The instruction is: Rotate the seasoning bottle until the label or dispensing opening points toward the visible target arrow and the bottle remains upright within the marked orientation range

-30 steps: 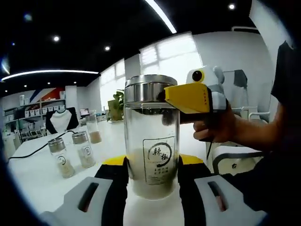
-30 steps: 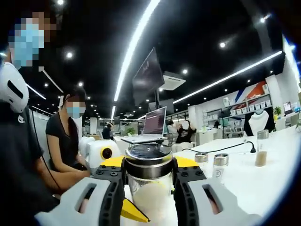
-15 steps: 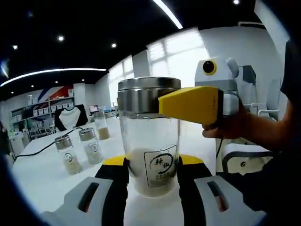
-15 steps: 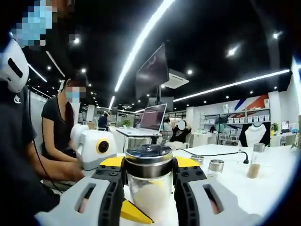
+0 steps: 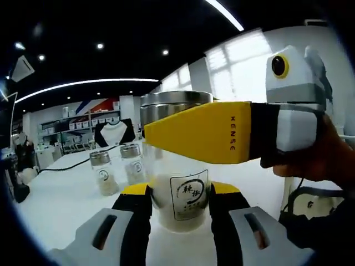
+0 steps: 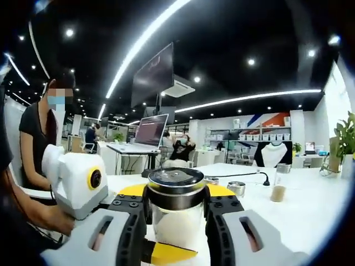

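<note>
Rotation step is underway, by my reading: the seasoning bottle [image 5: 178, 191] is standing upright on the white table [image 5: 66, 205], with the left gripper [image 5: 178, 208] closing its jaws on the lower glass body while the right gripper [image 6: 176, 213] is clamping its jaws at the steel lid [image 6: 175, 188]. In the left gripper view the label [image 5: 189, 195] is facing the camera; no target arrow is showing, so I cannot tell how far the turn is from done. Next move likely calls for twisting the body about its upright axis while keeping the base flat on the table and the grip even, then checking the label against the arrow. Contents: pale powder is filling roughly the lower part of the bottle. Left of the bottle, two small lidded jars [image 5: 117, 169] are holding similar pale powder; beyond the bottle in the right gripper view, a taller jar [image 6: 279, 184] is carrying a brownish layer.
</note>
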`<action>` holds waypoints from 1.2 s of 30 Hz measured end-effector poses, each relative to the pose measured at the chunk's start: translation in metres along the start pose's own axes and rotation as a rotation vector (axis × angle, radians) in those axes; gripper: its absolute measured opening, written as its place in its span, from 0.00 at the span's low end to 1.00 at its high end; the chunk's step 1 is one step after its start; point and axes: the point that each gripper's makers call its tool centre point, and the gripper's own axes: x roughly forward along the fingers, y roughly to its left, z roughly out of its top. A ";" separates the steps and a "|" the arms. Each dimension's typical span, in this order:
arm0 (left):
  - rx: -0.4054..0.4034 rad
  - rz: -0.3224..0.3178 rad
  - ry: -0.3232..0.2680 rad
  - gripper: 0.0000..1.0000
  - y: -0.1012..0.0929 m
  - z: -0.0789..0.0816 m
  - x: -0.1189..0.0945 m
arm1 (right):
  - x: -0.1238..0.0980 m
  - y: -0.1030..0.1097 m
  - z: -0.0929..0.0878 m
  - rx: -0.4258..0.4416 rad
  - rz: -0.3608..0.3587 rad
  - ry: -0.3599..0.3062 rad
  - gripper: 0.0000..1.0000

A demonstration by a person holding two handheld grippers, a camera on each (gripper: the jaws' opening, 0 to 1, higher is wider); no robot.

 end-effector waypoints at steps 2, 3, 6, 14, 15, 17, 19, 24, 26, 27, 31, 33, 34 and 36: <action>-0.012 0.001 -0.003 0.43 0.000 0.000 0.001 | -0.001 -0.001 0.000 0.006 -0.014 0.011 0.37; -0.020 -0.021 -0.001 0.43 -0.003 -0.001 0.001 | -0.002 -0.003 -0.001 0.008 -0.018 0.024 0.37; -0.002 -0.079 -0.003 0.43 -0.007 -0.001 0.001 | -0.007 -0.008 -0.003 0.067 -0.007 0.042 0.37; -0.017 -0.281 -0.067 0.44 -0.023 0.013 -0.009 | -0.019 0.000 0.012 0.136 0.159 -0.028 0.36; -0.028 -0.306 -0.069 0.44 -0.025 0.014 -0.010 | -0.020 0.001 0.013 0.141 0.176 -0.033 0.37; -0.050 -0.363 -0.074 0.44 -0.030 0.015 -0.015 | -0.023 0.003 0.015 0.164 0.216 -0.047 0.37; -0.042 -0.364 -0.076 0.44 -0.029 0.016 -0.017 | -0.024 0.003 0.016 0.183 0.228 -0.055 0.37; -0.007 -0.320 -0.067 0.43 -0.029 0.014 -0.013 | -0.023 0.009 0.015 0.114 0.244 -0.041 0.37; -0.021 -0.297 -0.062 0.43 -0.028 0.013 -0.011 | -0.021 0.010 0.014 0.102 0.235 -0.034 0.37; -0.022 -0.283 -0.064 0.43 -0.027 0.013 -0.010 | -0.021 0.008 0.013 0.096 0.228 -0.035 0.37; -0.027 -0.206 -0.070 0.43 -0.021 0.014 -0.006 | -0.017 0.004 0.014 0.071 0.177 -0.030 0.37; -0.019 -0.171 -0.063 0.43 -0.018 0.012 -0.004 | -0.015 0.004 0.012 0.061 0.158 -0.020 0.37; -0.014 -0.152 -0.057 0.43 -0.015 0.010 -0.003 | -0.014 0.003 0.011 0.058 0.150 -0.014 0.37; -0.015 -0.125 -0.048 0.43 -0.012 0.007 -0.002 | -0.012 0.002 0.008 0.055 0.129 -0.003 0.37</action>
